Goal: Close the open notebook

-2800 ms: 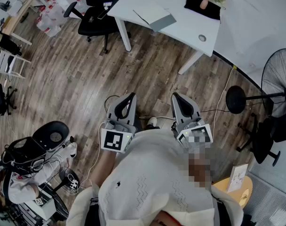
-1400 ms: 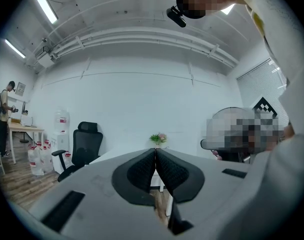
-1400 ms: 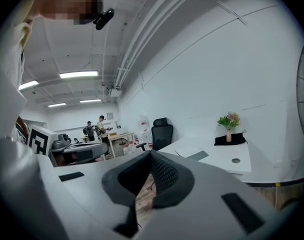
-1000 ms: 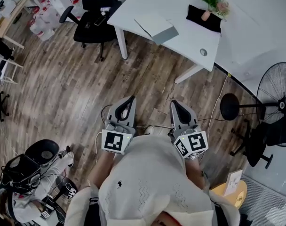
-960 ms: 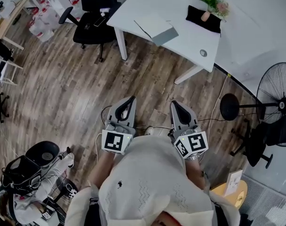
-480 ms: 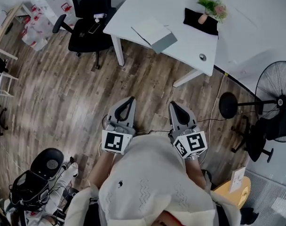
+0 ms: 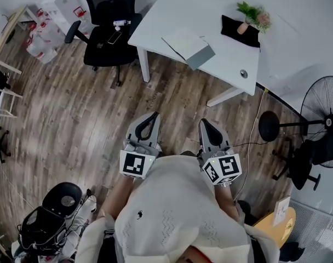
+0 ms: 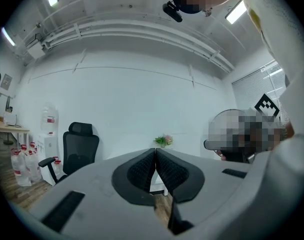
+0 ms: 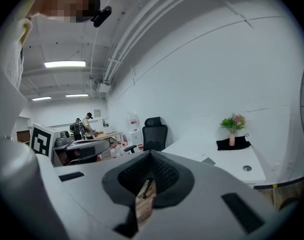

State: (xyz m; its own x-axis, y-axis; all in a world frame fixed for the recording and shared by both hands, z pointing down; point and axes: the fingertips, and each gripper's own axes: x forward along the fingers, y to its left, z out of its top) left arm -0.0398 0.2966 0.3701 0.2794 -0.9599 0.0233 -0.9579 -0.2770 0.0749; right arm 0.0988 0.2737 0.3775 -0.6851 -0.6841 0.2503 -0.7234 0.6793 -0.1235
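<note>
Head view, left gripper point(image 7: 151, 119): held low in front of the person, jaws pressed together into a point, nothing between them.
Head view, right gripper point(image 7: 206, 126): just beside the left one, jaws likewise together and empty.
Head view, notebook point(image 7: 187, 43): lies open on the white counter point(image 7: 221, 4), well ahead of both grippers and roughly between their two lines, touched by neither.
Head view, plant point(image 7: 253, 14): ahead and to the right of the right gripper, standing by a black cloth point(image 7: 239, 30) further back on the counter.
Head view, office chair point(image 7: 109, 26): ahead and to the left of the left gripper, at the counter's left end.
Head view, fan point(image 7: 326, 111): well off to the right of the right gripper, on the wooden floor point(image 7: 73, 103).
Left gripper view, left gripper point(image 8: 155, 158): pads meet in one closed seam and grip nothing.
Left gripper view, surroundings: the plant point(image 8: 163, 141) shows straight ahead just above the jaw tips; the office chair point(image 8: 78, 150) stands to the left.
Right gripper view, right gripper point(image 9: 151, 158): tips touching, nothing held; only floor shows through the slit below.
Right gripper view, surroundings: the counter point(image 9: 219, 159) stretches ahead and to the right, with the plant point(image 9: 233, 124) at its far end; a grey sliver of the notebook point(image 9: 208, 160) lies ahead and to the right; the office chair point(image 9: 155, 132) stands straight ahead.
</note>
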